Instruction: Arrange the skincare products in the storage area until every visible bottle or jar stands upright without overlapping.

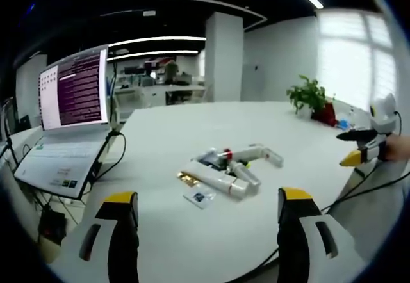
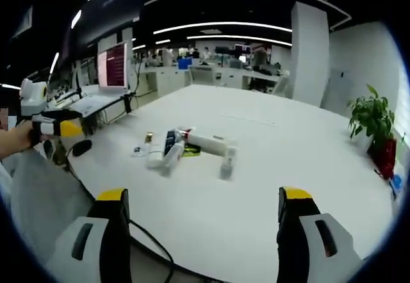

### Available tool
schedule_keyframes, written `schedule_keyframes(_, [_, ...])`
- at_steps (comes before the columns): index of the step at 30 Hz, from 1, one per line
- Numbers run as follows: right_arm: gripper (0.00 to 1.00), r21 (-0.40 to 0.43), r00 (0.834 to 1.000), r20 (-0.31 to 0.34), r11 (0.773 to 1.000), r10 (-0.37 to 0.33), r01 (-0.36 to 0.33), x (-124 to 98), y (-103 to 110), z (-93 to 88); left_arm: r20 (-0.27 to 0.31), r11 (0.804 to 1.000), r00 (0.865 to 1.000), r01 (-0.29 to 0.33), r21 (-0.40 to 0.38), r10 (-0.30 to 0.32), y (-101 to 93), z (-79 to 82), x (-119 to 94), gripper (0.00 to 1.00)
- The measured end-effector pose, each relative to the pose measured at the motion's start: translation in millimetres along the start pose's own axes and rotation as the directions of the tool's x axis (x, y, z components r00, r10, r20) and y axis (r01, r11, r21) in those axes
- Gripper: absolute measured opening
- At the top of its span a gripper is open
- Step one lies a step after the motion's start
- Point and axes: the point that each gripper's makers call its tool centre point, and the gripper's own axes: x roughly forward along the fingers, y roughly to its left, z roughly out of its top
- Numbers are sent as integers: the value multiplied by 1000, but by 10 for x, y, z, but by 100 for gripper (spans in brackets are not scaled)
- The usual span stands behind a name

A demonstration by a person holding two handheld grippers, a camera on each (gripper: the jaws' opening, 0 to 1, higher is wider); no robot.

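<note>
Cluster of white skincare tubes and bottles [image 1: 227, 168] lying flat on the white table [image 1: 166, 129], well ahead of both grippers. Left gripper [image 1: 208, 216] and right gripper [image 2: 204, 212]: jaws spread, empty.

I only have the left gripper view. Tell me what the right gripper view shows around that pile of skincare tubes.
Observer: A black computer mouse lies near the edge of the white table, apart from the pile of tubes.
Operator: Report the right gripper's jaws.
Observer: The right gripper is open, jaws wide apart with nothing between them, short of the pile.
Operator: Check under the tubes.
Observer: A flat yellow-green packet peeks out beneath the long white tube.
</note>
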Motion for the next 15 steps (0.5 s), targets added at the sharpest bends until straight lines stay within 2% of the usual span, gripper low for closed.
schedule_keyframes(10, [96,66,999,-35,998,28,-25,79,-32,-30,-6,1000,1000,-4,4,4,-45,30,-17,82])
schedule_keyframes(15, [94,48,998,-65,999,22,-19,218,-123,-47,-18,1000,1000,0,10,0,-72,21,-13,82])
